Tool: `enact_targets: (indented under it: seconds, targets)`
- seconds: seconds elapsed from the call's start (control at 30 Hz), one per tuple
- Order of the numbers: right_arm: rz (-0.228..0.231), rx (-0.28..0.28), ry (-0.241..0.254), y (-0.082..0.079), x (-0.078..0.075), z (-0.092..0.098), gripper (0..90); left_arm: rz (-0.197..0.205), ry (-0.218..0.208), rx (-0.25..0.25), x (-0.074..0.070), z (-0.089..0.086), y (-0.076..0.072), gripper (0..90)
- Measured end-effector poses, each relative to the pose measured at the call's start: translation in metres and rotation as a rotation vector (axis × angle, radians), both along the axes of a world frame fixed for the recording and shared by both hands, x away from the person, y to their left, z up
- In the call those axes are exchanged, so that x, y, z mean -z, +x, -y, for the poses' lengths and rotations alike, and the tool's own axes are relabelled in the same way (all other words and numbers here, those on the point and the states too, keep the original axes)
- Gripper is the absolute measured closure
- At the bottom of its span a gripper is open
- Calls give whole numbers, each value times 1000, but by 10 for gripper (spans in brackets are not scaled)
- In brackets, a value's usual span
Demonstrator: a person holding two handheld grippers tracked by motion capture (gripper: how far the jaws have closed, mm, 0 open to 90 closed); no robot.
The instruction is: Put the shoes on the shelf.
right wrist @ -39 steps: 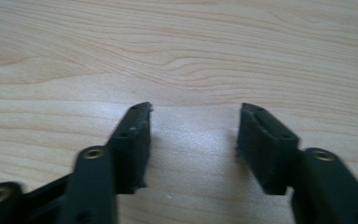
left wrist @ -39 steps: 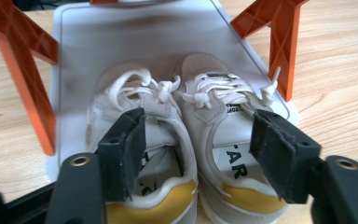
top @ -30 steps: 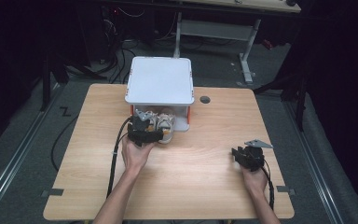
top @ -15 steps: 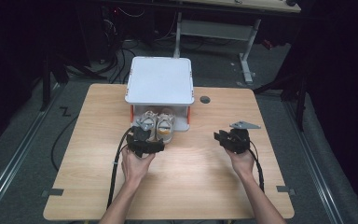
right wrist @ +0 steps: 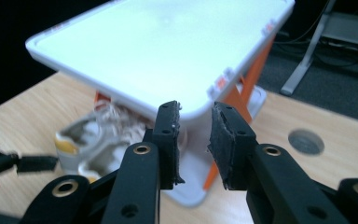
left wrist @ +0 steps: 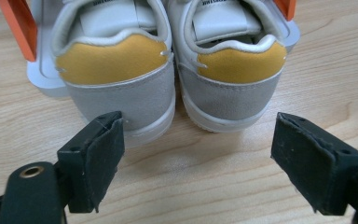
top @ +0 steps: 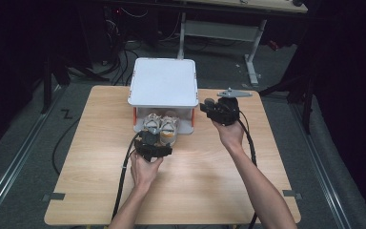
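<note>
A pair of grey and white shoes with yellow heel patches (top: 160, 125) stands side by side, toes tucked under a white flat-topped rack (top: 163, 81) with orange legs. In the left gripper view the two heels (left wrist: 116, 70) (left wrist: 233, 70) point at me. My left gripper (left wrist: 198, 154) is open just behind them, with nothing between its pads, and lies on the table at the heels (top: 153, 142). My right gripper (top: 204, 107) hovers at the rack's front right corner. Its jaws (right wrist: 195, 126) stand a narrow gap apart, holding nothing, and the white top (right wrist: 168, 46) lies behind them.
The rack stands on a white base tray (left wrist: 42, 79) at the back middle of the wooden table (top: 195, 181). A round cable hole (right wrist: 306, 141) sits in the tabletop right of the rack. Dark floor, cables and desk legs (top: 255, 52) lie beyond the table.
My right gripper has travelled from the table's front right, forward and left, up to the rack's right corner. My left gripper has drawn back a little from the shoes.
</note>
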State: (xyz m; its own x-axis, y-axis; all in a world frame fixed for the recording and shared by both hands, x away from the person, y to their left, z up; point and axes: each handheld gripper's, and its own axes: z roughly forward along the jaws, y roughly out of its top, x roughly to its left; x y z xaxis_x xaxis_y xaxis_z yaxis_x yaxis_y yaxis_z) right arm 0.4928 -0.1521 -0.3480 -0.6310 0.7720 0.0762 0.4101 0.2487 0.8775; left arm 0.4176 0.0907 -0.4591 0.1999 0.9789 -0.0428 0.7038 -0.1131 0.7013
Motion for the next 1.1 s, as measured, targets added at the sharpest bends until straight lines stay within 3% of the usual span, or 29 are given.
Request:
enact_targets:
  seconds: [0.23, 0.5, 0.83, 1.03, 1.1]
  targets:
    - [6, -3, -91, 21, -13, -37, 725, 7, -11, -18, 1, 2, 3, 197]
    - [-31, 3, -179, 33, -9, -55, 721, 15, -14, -22, 1, 3, 9, 235]
    - [-39, -17, -158, 37, -4, -52, 698, 19, -6, -8, 1, 7, 17, 246]
    - [-41, -25, -160, 38, -5, -51, 698, 44, -36, -13, 4, 4, 23, 264]
    - [-41, -25, -158, 38, -4, -52, 698, 36, -26, -8, 2, 4, 26, 268]
